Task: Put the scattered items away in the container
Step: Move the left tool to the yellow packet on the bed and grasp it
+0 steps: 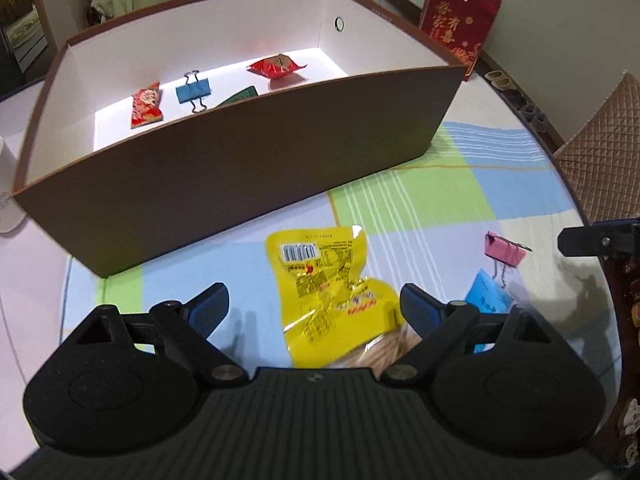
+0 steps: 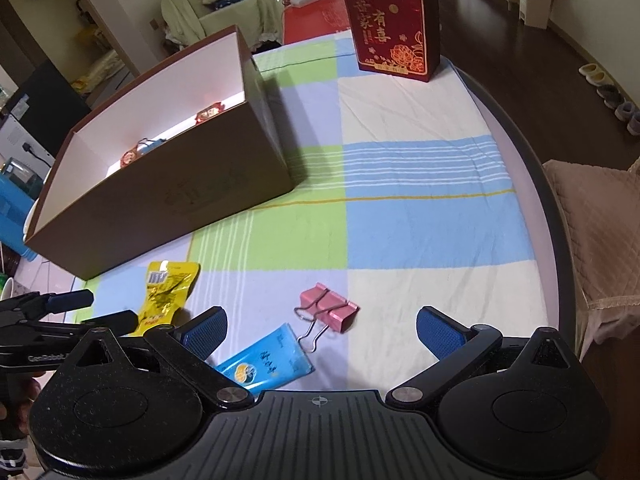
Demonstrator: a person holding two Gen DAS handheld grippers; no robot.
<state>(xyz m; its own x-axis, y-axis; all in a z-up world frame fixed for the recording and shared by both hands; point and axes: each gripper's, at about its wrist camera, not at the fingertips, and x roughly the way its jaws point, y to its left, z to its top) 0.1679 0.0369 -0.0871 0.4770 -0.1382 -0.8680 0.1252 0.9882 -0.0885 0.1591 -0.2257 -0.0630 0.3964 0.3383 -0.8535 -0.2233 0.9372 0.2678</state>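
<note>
now left claw (image 1: 316, 304) spread wide over yellow packet (image 1: 324, 280), box wall (image 1: 240, 184) near.

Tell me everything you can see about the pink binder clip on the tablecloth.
The pink binder clip looks like painted metal, with two silver wire handles folded out toward the camera. It lies on its side on the checked tablecloth, outside the brown box. One wire loop reaches the corner of the blue packet; whether they touch is unclear. The open right gripper is not touching it.
</note>
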